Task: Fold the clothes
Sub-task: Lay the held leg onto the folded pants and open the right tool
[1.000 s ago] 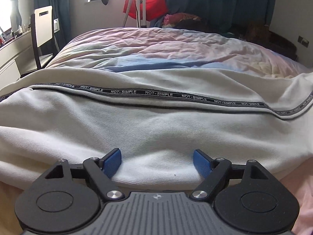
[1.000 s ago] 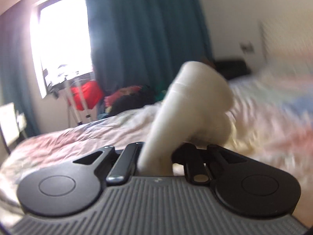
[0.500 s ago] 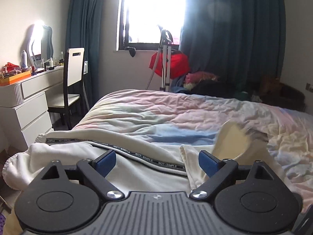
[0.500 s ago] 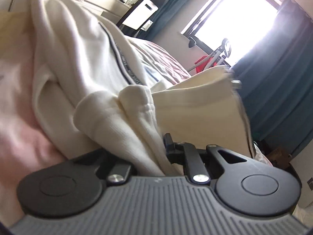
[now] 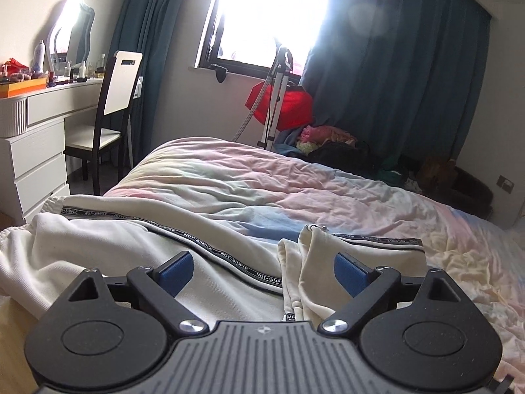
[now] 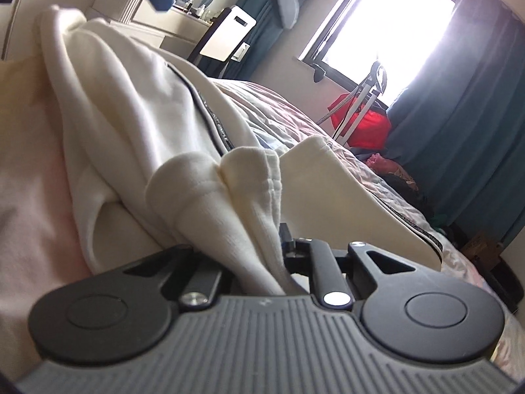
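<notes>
Left wrist view. Left tool: jaws spread wide, holding nothing, having just been opening further; blue pads hang over the cloth without touching it. A second ago the cream garment filled the lower view; now the whole room shows, and one end of the garment is doubled back beside the right pad. The garment lies across the near edge of the bed; the quilt beyond is bare to the far edge. The white desk and chair stand left of the bed.

Right wrist view. Right tool: jaws nearly together, pinching a bunched fold of the garment, though just eased slightly apart. Earlier blurred mid-air; now low on the bed.
</notes>
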`<control>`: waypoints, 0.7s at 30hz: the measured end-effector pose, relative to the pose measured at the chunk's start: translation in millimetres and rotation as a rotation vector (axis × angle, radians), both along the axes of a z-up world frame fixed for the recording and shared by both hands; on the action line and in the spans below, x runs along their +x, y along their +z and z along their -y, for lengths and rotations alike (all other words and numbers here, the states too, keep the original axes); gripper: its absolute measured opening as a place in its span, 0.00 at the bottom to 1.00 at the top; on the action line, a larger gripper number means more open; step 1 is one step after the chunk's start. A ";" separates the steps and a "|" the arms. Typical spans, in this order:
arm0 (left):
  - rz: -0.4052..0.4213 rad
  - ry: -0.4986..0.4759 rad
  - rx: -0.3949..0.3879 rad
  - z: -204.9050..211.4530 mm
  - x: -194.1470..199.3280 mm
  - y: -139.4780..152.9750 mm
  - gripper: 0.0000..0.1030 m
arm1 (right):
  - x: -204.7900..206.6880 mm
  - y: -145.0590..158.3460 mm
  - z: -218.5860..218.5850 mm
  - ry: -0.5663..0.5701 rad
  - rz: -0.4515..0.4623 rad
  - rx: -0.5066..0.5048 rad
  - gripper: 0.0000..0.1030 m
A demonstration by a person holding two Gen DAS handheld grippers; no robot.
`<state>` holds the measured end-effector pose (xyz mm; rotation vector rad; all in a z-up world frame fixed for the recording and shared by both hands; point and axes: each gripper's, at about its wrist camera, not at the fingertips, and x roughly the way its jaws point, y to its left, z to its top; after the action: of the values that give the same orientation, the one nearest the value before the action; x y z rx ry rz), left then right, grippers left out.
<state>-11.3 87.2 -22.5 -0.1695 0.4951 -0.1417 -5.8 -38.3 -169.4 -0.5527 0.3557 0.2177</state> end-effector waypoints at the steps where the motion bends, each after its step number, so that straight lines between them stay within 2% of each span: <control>1: -0.003 -0.002 -0.003 0.0 0.5 -0.7 0.91 | -1.9 7.0 5.0 -0.010 -0.002 0.038 0.23; 3: -0.006 -0.009 0.008 2.9 0.1 -2.1 0.91 | -7.6 24.7 21.9 -0.020 -0.032 0.173 0.80; 4: -0.006 -0.012 0.015 4.7 -0.3 -2.7 0.91 | -12.7 33.7 30.8 -0.006 -0.052 0.240 0.87; 7: -0.009 -0.023 0.036 10.2 -1.5 -4.8 0.91 | -30.6 55.2 53.0 0.038 -0.111 0.390 0.90; 10: -0.006 -0.028 0.042 15.7 -4.0 -5.7 0.93 | -47.6 74.5 72.6 0.039 -0.076 0.443 0.90; 12: -0.009 -0.027 0.037 20.0 -4.9 -8.1 0.93 | -54.7 85.2 91.4 -0.015 -0.021 0.471 0.90; 16: 0.010 -0.046 0.078 32.9 -9.4 -10.1 0.93 | -65.5 97.8 128.8 -0.142 0.048 0.568 0.90; 19: 0.037 -0.063 0.118 42.7 -15.5 -9.7 0.93 | -61.9 94.0 143.2 -0.227 0.045 0.622 0.90; 21: 0.043 -0.073 0.130 47.8 -18.1 -10.7 0.95 | -50.7 87.0 144.4 -0.253 0.037 0.617 0.90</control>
<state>-29.4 39.4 -33.2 -0.0209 0.4665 -0.1831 -56.5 -182.7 -82.4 0.0980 0.2992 0.0646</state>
